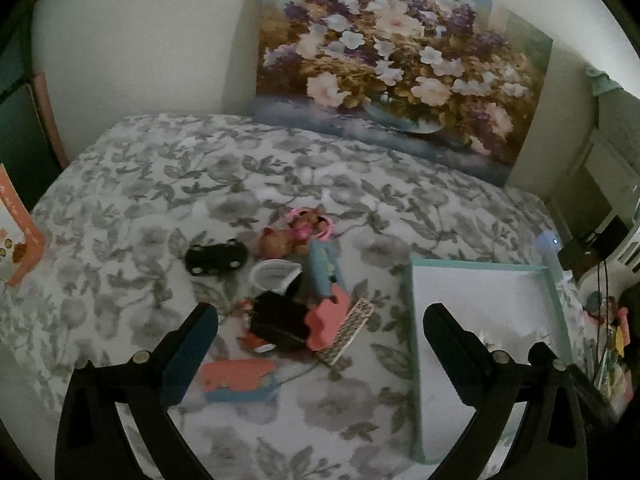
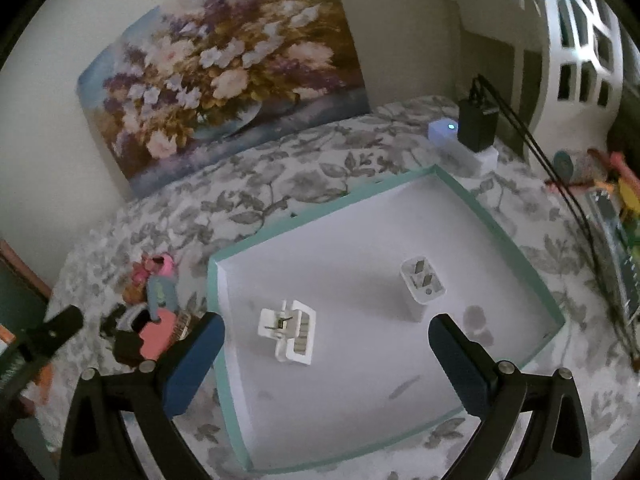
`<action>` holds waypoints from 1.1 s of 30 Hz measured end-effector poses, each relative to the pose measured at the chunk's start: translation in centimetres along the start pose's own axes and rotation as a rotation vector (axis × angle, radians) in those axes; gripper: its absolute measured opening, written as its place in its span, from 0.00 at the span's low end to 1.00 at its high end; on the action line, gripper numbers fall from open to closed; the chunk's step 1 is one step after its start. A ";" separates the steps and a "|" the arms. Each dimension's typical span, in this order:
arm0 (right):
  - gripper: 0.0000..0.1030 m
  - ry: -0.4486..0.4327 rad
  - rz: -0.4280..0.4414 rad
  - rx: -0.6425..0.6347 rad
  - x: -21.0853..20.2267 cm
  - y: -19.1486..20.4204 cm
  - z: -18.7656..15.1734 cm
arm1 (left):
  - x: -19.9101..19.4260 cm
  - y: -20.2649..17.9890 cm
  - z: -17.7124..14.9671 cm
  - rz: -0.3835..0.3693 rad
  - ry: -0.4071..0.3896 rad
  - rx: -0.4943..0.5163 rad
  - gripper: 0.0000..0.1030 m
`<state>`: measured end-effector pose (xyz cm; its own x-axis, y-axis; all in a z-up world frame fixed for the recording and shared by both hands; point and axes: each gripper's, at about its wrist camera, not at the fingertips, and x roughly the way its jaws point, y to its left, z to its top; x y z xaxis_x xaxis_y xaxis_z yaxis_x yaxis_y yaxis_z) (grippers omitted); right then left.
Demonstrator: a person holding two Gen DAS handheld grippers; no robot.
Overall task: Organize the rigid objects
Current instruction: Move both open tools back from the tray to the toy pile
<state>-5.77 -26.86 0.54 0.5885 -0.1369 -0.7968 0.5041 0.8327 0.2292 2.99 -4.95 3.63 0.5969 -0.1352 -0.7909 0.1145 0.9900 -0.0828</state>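
Above the tray [image 2: 500, 216], both hand-held grippers, left [image 1: 320, 344] and right [image 2: 326, 354], gape wide, empty.

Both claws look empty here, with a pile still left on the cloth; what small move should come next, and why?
Probably the left claw should drop onto the pile and take the black toy car, which lies apart and clear to grasp. Both claws are open and empty. The tray holds only a white clip and a white plug adapter, with bare floor left.
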 end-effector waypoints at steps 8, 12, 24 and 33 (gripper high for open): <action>1.00 -0.008 0.099 0.038 -0.7 1.7 0.3 | -0.8 2.4 0.9 0.063 0.009 0.048 0.99; 1.00 -0.040 0.115 0.005 -1.7 3.6 0.5 | -0.7 4.5 1.6 0.074 0.044 0.032 0.99; 1.00 0.026 0.200 -0.086 -0.3 9.8 -0.7 | 0.8 10.9 1.7 0.098 0.130 -0.086 0.99; 1.00 0.160 0.183 -0.204 3.4 13.7 -3.5 | 4.3 12.4 -0.1 0.072 0.261 -0.180 0.99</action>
<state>0.96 -14.01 -0.98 0.5429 0.0979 -0.8341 0.2524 0.9283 0.2732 6.92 6.78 -0.85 0.3717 -0.0728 -0.9255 -0.0768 0.9911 -0.1088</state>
